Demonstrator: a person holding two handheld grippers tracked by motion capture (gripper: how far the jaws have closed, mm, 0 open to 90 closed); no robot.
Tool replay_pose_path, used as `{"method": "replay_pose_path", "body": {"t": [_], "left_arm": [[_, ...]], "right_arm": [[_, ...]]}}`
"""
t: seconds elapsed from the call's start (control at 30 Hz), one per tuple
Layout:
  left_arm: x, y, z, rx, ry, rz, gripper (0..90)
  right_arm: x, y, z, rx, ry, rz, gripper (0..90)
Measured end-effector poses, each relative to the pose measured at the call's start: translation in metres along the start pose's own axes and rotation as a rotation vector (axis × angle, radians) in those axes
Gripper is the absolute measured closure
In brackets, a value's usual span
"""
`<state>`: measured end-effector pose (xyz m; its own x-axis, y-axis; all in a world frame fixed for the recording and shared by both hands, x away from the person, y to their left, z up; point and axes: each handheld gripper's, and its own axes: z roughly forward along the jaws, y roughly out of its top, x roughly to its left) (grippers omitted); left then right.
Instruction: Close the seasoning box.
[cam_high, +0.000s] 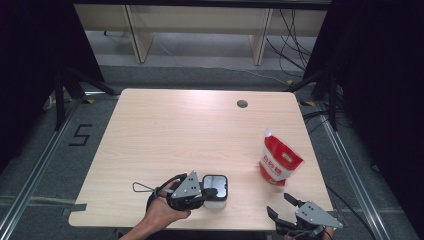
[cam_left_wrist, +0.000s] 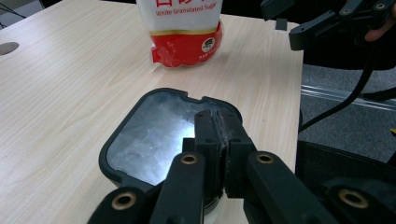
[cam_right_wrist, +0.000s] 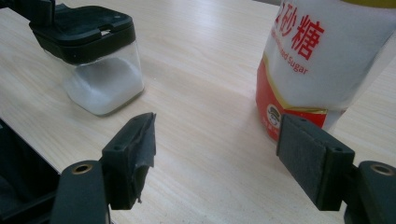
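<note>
- Near the front edge of the wooden table (cam_high: 165, 125), left of centre, stands a small clear container (cam_high: 216, 191) with a black lid, a layer of white granules in its bottom.
- At the container's lid sits the left gripper (cam_left_wrist: 218, 140), its jaws pressed together with nothing visibly between them, the tips resting over the near rim of the lid.
- Beyond the container, toward the table's right side, a red-and-white sugar bag (cam_high: 279, 161) stands upright, well apart from the container.
- At the table's front right corner hovers the right gripper (cam_right_wrist: 215, 154), jaws spread wide and empty, pointing at bare tabletop between container and bag, touching neither.
</note>
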<state>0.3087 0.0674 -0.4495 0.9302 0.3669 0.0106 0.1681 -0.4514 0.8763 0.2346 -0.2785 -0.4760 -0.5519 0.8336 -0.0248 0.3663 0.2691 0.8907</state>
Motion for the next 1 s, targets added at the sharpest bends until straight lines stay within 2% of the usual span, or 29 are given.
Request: {"method": "replay_pose_path", "body": {"t": [0.1, 0.2, 0.23, 0.3, 0.33, 0.4, 0.43, 0.47, 0.5, 0.53, 0.63, 0.73, 0.87, 0.93, 1.0], "left_arm": [[0.003, 0.002, -0.005, -0.023, -0.004, -0.021, 83.0], [0.006, 0.003, -0.011, -0.050, -0.011, -0.057, 76.6], [0.008, 0.004, -0.013, -0.048, -0.011, -0.052, 74.6], [0.010, 0.004, -0.017, -0.061, -0.016, -0.076, 69.4], [0.011, 0.004, -0.019, -0.055, -0.010, -0.074, 65.9], [0.013, 0.003, -0.020, -0.063, -0.014, -0.102, 58.2], [0.014, 0.003, -0.022, -0.060, -0.017, -0.100, 55.1], [0.015, 0.002, -0.024, -0.050, -0.013, -0.103, 52.0], [0.015, 0.001, -0.025, -0.045, -0.008, -0.115, 48.6], [0.016, 0.000, -0.026, -0.045, -0.010, -0.103, 45.7], [0.017, -0.004, -0.031, -0.037, 0.012, -0.130, 38.4], [0.019, -0.012, -0.036, -0.023, 0.036, -0.142, 35.4], [0.022, -0.025, -0.041, 0.002, 0.051, -0.148, 33.9], [0.024, -0.032, -0.045, 0.011, 0.060, -0.144, 33.4], [0.023, -0.039, -0.047, 0.001, 0.077, -0.189, 32.8]], "right_arm": [[0.000, 0.000, 0.000, -0.001, -0.001, -0.003, 29.4], [0.000, 0.000, 0.000, 0.005, 0.006, -0.003, 29.4], [0.001, 0.000, 0.000, 0.008, 0.009, 0.003, 29.4], [0.001, 0.000, 0.001, 0.003, 0.012, 0.000, 29.4], [0.001, 0.000, 0.001, 0.003, 0.013, 0.000, 29.4], [0.001, 0.000, 0.001, 0.002, 0.015, 0.003, 29.3], [0.000, 0.000, 0.001, 0.000, 0.012, -0.005, 29.3], [0.002, 0.000, 0.001, 0.002, 0.015, 0.013, 29.3], [0.001, 0.000, 0.001, 0.003, 0.021, 0.010, 29.3], [0.001, 0.000, 0.001, 0.002, 0.018, -0.005, 29.3], [0.001, 0.000, 0.000, 0.012, 0.016, 0.005, 29.3], [0.001, 0.000, 0.000, 0.004, 0.008, -0.007, 29.3], [0.005, 0.000, 0.000, 0.018, 0.013, 0.046, 29.3], [0.005, 0.000, 0.000, 0.018, 0.014, 0.045, 29.3], [0.005, 0.000, 0.000, 0.018, 0.014, 0.046, 29.3]]}}
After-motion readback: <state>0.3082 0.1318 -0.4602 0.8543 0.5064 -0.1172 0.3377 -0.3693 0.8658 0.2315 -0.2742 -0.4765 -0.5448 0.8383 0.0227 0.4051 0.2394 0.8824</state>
